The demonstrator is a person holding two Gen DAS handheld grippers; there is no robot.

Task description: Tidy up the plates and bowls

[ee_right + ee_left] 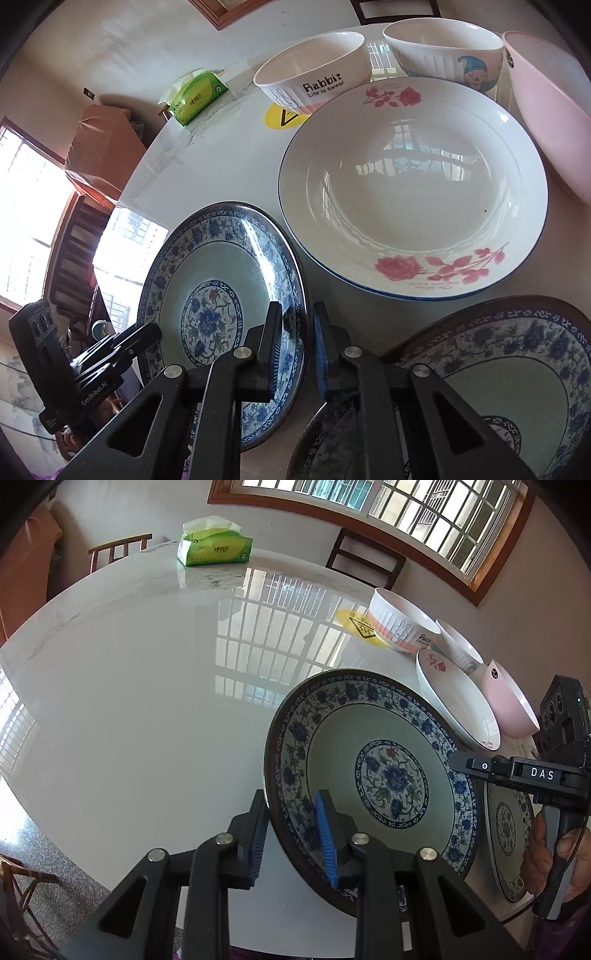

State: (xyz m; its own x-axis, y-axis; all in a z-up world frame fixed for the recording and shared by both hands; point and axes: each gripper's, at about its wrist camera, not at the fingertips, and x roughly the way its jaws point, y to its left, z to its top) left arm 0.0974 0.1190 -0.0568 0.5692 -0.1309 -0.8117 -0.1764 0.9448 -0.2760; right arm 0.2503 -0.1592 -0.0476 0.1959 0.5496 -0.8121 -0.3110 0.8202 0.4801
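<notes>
The left gripper (293, 834) at six o'clock clamps its blue-padded fingers (327, 843) on the near rim of a round blue-and-white floral ceramic plate (373, 775), which sits tilted on the glossy white round table (147, 686). At three o'clock the black right gripper (458, 762), held by a hand (554, 860), reaches toward that plate's far rim, above a second matching floral plate (508, 849). Toward two o'clock stand a white rose-printed shallow bowl (458, 701), a pink plastic bowl (511, 701) and a white rabbit-print bowl (400, 622). A green tissue pack (216, 546) lies at twelve o'clock.
</notes>
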